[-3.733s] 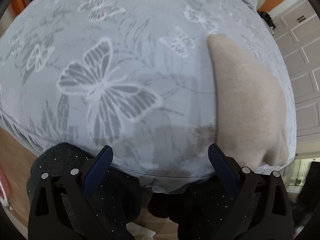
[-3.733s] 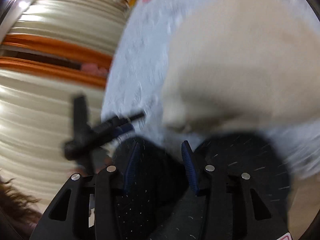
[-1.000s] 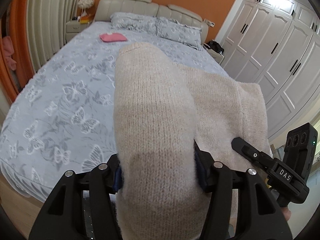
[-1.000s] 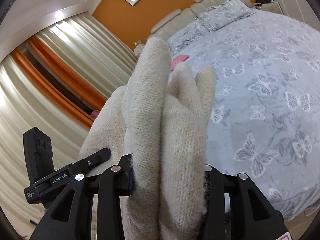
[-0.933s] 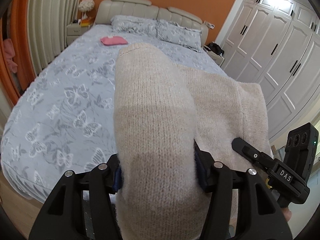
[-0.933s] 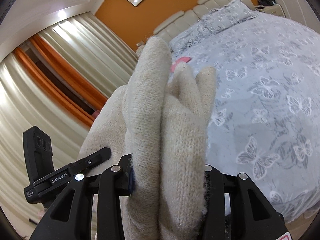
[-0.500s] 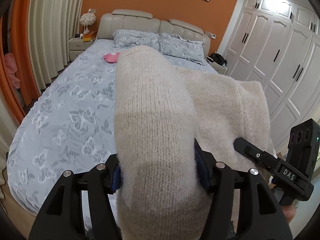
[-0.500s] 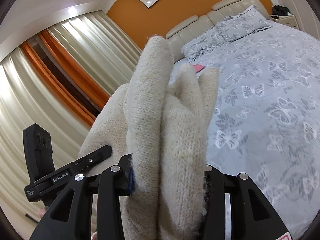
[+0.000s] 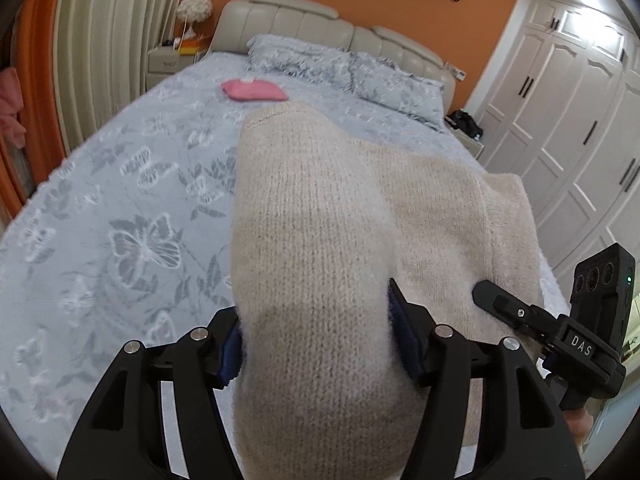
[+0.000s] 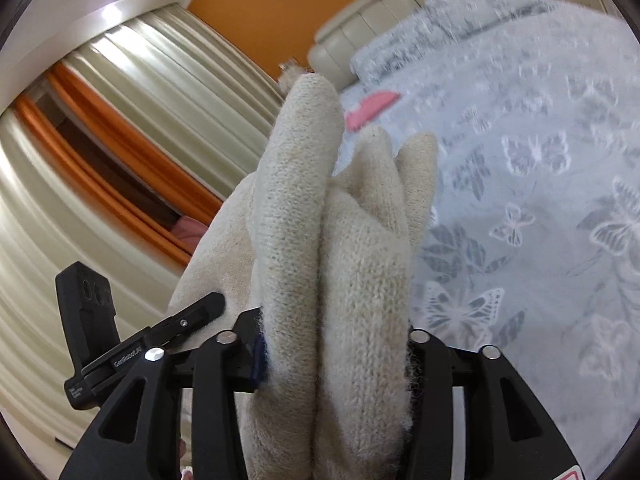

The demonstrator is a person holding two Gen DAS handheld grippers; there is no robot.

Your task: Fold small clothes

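A beige knitted garment [image 9: 312,248] is held up in the air between both grippers, above the foot of the bed. My left gripper [image 9: 316,344] is shut on one bunched edge of it. My right gripper [image 10: 336,352] is shut on the other bunched edge [image 10: 352,264], with folds of knit sticking up between its fingers. The cloth stretches between the two grippers. Each gripper shows at the side of the other's view: the right one [image 9: 560,336] and the left one [image 10: 132,344]. The fingertips are hidden by the knit.
The bed [image 9: 120,200] has a grey butterfly-print cover, two pillows [image 9: 344,72] and a pink folded item [image 9: 254,90] near the head. Curtains [image 10: 120,140] hang on the left, white wardrobe doors [image 9: 580,120] stand on the right.
Both grippers have risen with the garment, so more of the bed and headboard shows. The right wrist view has tilted and blurred. Both grips on the knit are unchanged.
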